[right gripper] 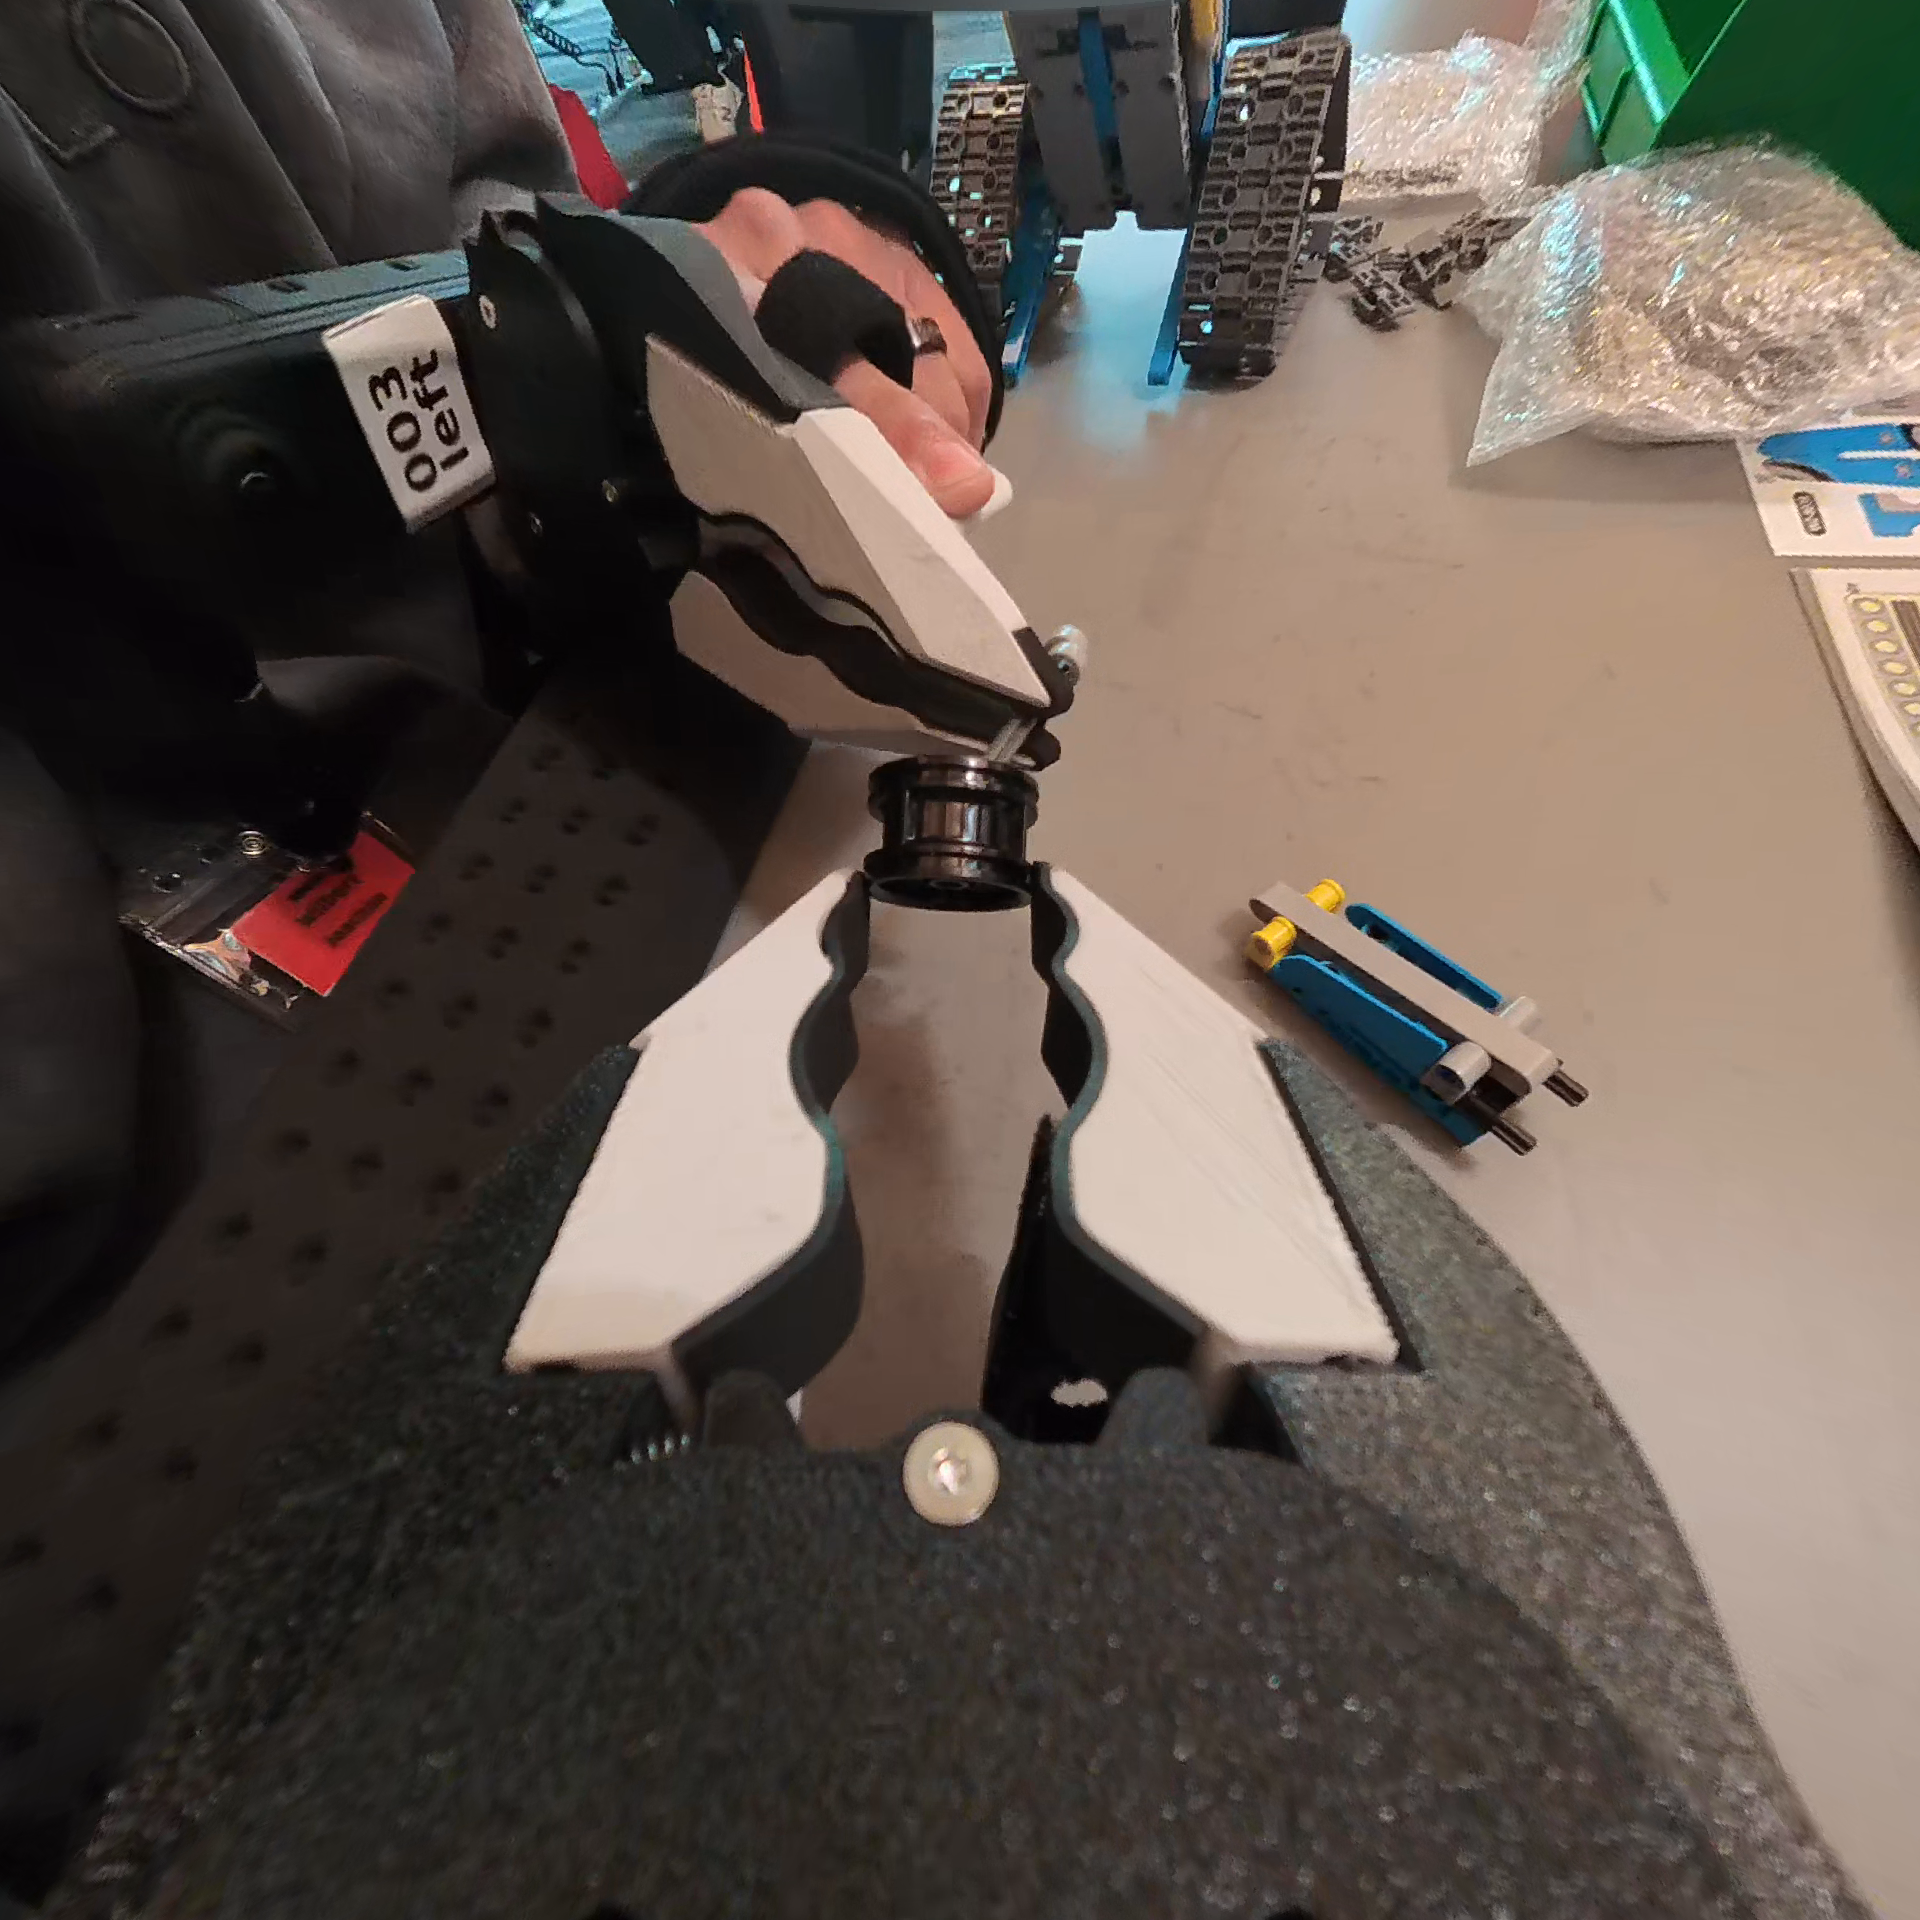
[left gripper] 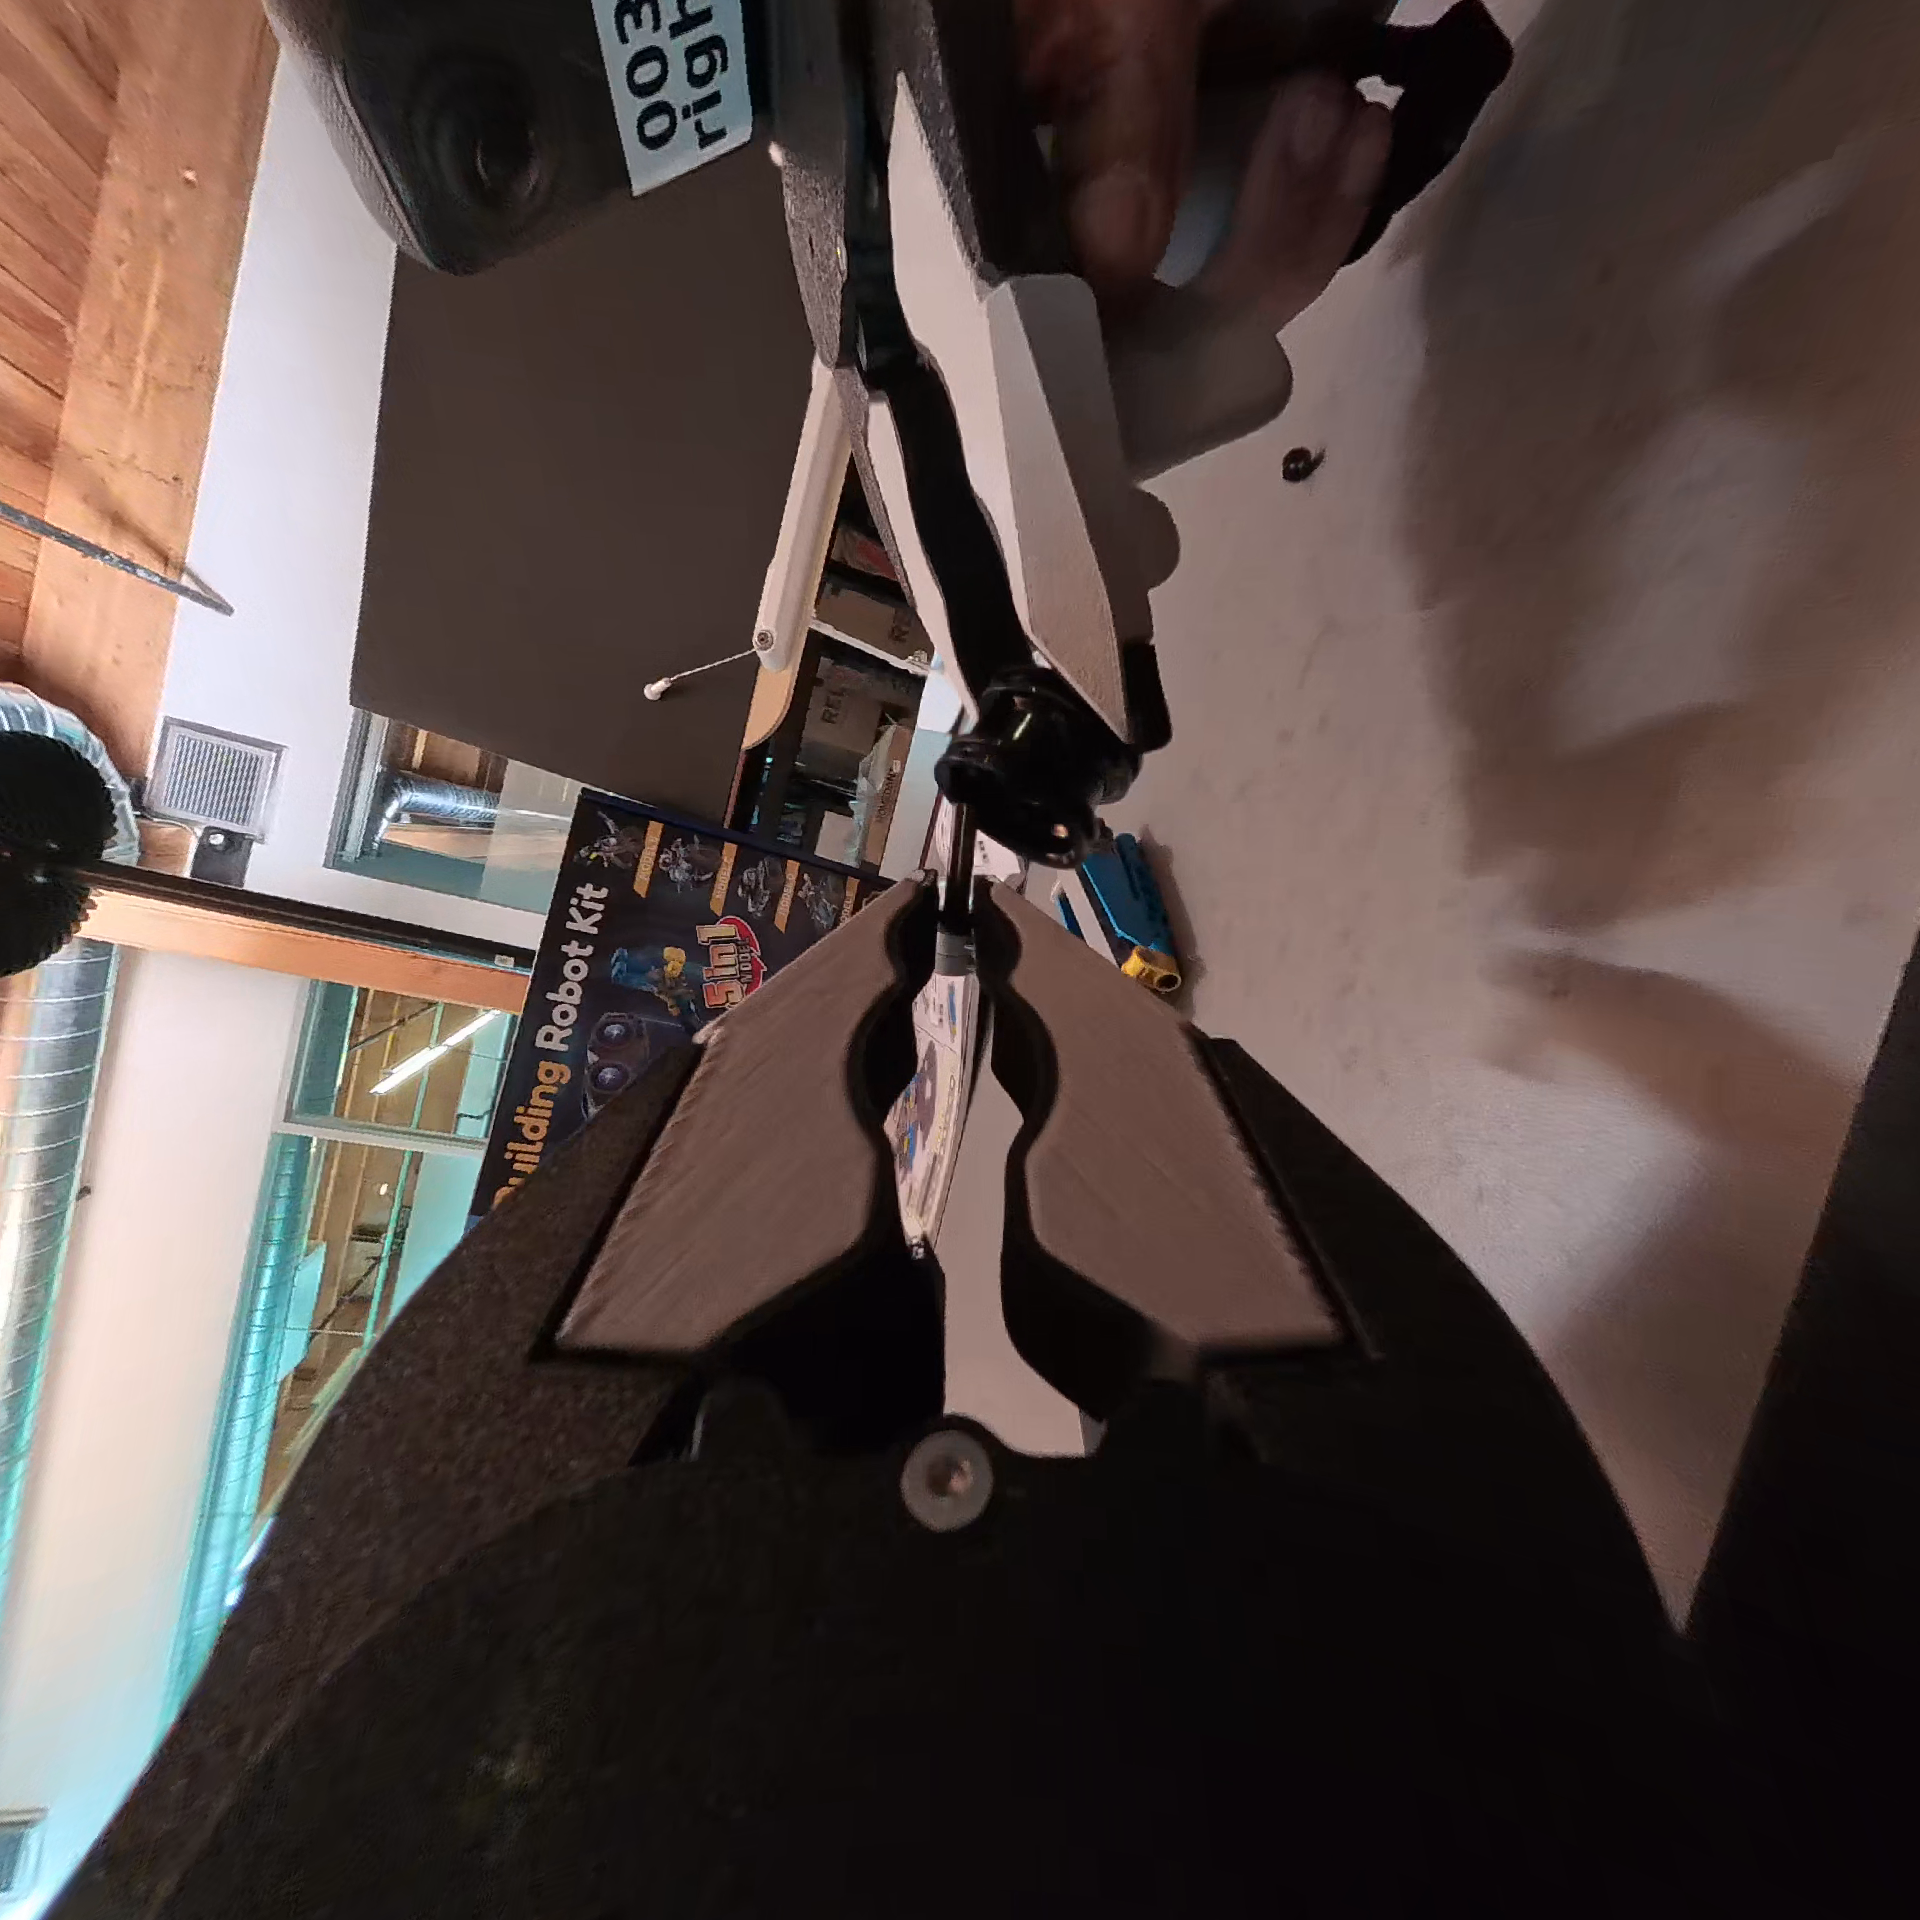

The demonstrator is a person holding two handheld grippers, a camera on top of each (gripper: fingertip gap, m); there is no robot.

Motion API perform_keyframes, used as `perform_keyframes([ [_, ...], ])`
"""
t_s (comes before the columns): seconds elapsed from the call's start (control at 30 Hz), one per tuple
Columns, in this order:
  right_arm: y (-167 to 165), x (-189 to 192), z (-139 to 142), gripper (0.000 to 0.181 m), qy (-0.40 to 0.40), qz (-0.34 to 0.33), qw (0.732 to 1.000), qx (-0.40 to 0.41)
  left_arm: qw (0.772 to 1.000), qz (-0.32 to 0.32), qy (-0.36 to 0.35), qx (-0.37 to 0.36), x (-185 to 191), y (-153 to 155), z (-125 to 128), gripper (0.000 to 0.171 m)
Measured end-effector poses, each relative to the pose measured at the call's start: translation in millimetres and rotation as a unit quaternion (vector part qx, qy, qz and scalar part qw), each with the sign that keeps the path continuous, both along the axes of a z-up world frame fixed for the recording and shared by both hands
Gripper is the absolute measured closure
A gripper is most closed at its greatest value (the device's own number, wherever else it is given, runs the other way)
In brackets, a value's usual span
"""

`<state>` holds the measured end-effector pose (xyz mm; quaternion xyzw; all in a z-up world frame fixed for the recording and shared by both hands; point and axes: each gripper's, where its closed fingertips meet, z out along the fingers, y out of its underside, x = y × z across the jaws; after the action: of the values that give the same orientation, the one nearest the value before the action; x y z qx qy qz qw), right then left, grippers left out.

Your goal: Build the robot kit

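In the left wrist view (the picture is rolled on its side), the left gripper (left gripper: 951, 925) is seen closed on a thin black axle (left gripper: 958, 862) with a grey sleeve at the fingertips. Just beyond, a black wheel hub (left gripper: 1023, 774) is pinched by the right gripper (left gripper: 1081, 727), which reaches in from the top. A blue piece (left gripper: 1127, 914) with a yellow pin lies on the grey table (left gripper: 1455, 935) behind, and a printed box (left gripper: 623, 997) stands at the far left.

In the right wrist view, the hub (right gripper: 951, 831) is gripped between the right gripper's (right gripper: 948, 883) tips, held above the table (right gripper: 1351, 675). The left gripper (right gripper: 1023, 732) comes from the left, clamped shut on a small grey part touching the hub's top. A blue and grey assembly (right gripper: 1403, 1008) lies near right; a tracked model (right gripper: 1132, 187) and bubble wrap (right gripper: 1683, 301) lie far.
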<state>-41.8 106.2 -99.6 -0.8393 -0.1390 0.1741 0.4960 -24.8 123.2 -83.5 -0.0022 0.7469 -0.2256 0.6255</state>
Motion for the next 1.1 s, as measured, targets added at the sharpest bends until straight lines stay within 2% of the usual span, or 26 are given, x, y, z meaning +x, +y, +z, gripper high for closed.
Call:
perform_keyframes([
  [0.2,0.4,0.7,-5.8,0.150,0.017,-0.001,1.000,-0.014,1.000,0.002,0.002,0.026,-0.3,-1.4,-8.0,0.166],
  [0.4,-0.1,-0.3,-4.9,0.150,0.073,-0.005,0.997,-0.033,0.999,0.003,0.006,0.050,0.6,-3.9,-15.9,0.166],
  [0.57,2.7,1.3,-14.5,0.150,0.107,-0.023,0.991,-0.075,0.997,0.012,0.017,0.071,2.5,-2.5,-24.7,0.167],
  [0.77,4.9,4.4,-13.3,0.151,0.128,-0.042,0.987,-0.086,0.995,0.021,0.016,0.096,3.5,-1.6,-30.0,0.168],
  [1.0,0.6,8.9,-29.2,0.151,0.161,-0.081,0.971,-0.159,0.990,0.025,0.005,0.141,2.4,-6.2,-37.8,0.170],
  [1.1,1.7,8.8,-24.4,0.151,0.171,-0.082,0.970,-0.152,0.992,0.032,0.021,0.123,5.6,-4.2,-38.3,0.169],
])
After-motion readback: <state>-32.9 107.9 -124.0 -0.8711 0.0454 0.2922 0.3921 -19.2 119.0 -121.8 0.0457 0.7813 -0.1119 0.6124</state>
